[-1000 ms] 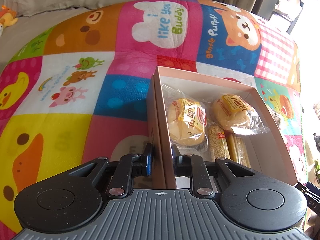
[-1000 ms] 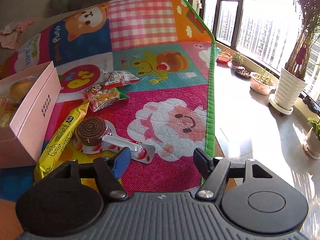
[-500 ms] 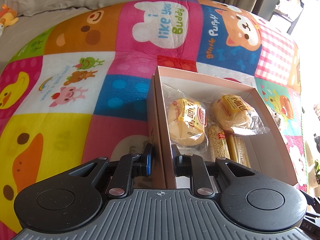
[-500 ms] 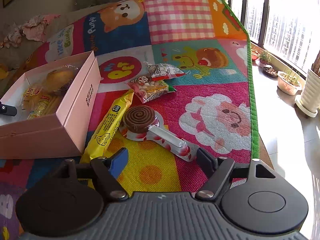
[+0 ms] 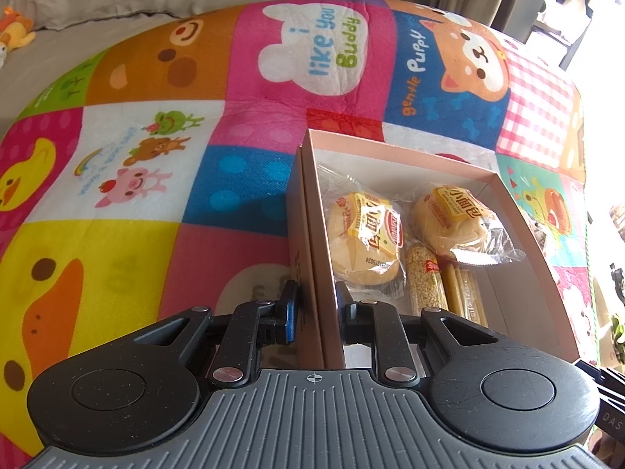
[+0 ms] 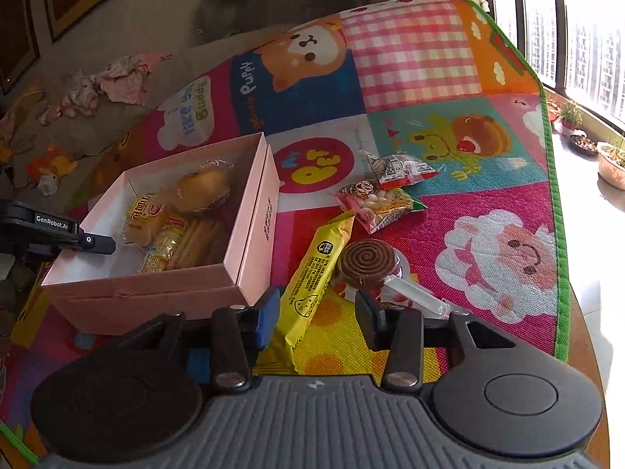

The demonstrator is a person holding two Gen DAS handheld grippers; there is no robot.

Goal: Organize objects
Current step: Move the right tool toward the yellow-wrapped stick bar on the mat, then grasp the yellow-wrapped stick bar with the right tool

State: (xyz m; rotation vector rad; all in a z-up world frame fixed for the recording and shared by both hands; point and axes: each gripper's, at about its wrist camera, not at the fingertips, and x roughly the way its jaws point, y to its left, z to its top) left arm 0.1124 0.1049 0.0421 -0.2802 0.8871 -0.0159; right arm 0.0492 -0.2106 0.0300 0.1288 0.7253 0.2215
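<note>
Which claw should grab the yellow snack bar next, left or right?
Right. The right claw is already astride the yellow snack bar, its jaws just closing but not yet pinching. The left claw is clamped on the pink box wall.

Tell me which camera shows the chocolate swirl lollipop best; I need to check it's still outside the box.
The right wrist view: the swirl lollipop lies in full sight on the mat, beside the yellow snack bar, outside the pink box. The left wrist view doesn't show it.

Cartoon patchwork play mat [image 5: 164, 164], rumpled pink clothes [image 6: 117, 82], stuffed toy [image 6: 52, 166], potted plants [image 6: 613, 160] by the window [image 6: 586, 35].
</note>
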